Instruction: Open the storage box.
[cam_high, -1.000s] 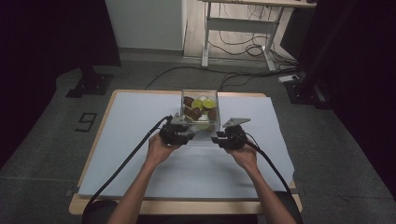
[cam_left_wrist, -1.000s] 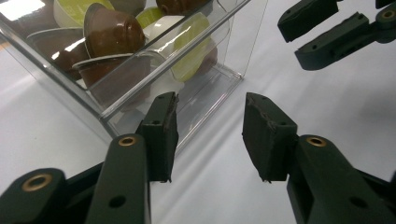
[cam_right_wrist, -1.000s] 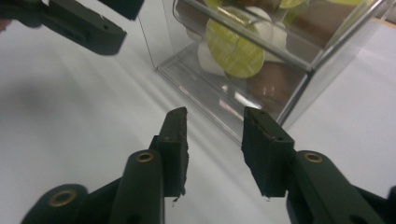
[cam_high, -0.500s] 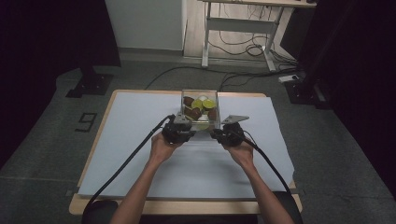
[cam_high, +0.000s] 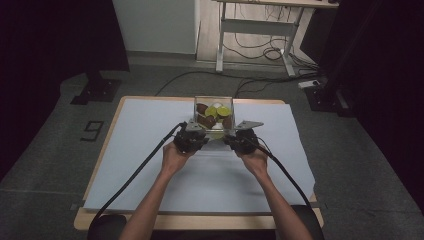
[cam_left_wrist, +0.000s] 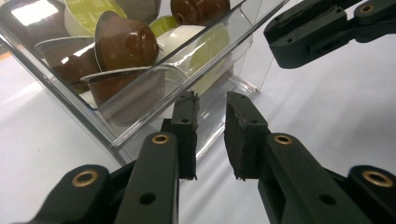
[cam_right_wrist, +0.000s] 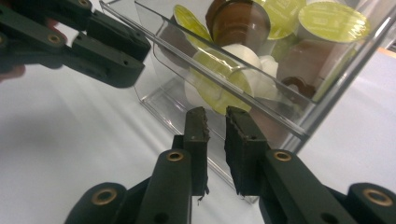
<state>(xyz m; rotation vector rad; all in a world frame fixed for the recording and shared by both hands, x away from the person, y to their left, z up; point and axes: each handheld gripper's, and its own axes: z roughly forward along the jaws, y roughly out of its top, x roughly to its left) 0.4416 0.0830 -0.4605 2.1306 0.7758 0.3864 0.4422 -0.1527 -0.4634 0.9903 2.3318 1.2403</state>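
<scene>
High view: the clear box (cam_high: 213, 116) of coffee capsules (cam_high: 219, 111) sits at the bench's (cam_high: 150, 150) far middle, directly ahead of both claws. Left claw (cam_left_wrist: 210, 116) and right claw (cam_right_wrist: 215, 122) flank its near corners, equally close, each parted narrowly, gripping nothing. One box; capsules number roughly eight, brown, green, white.

You work at a light wooden table (cam_high: 107, 150) covered by a pale white sheet (cam_high: 145, 130), standing on grey carpeted floor (cam_high: 360, 165). Beyond it you face a white wall panel (cam_high: 155, 25) and a metal-legged desk (cam_high: 260, 35) with black cables (cam_high: 260, 52) tangled beneath. Dark curtains (cam_high: 45, 45) flank both sides.
</scene>
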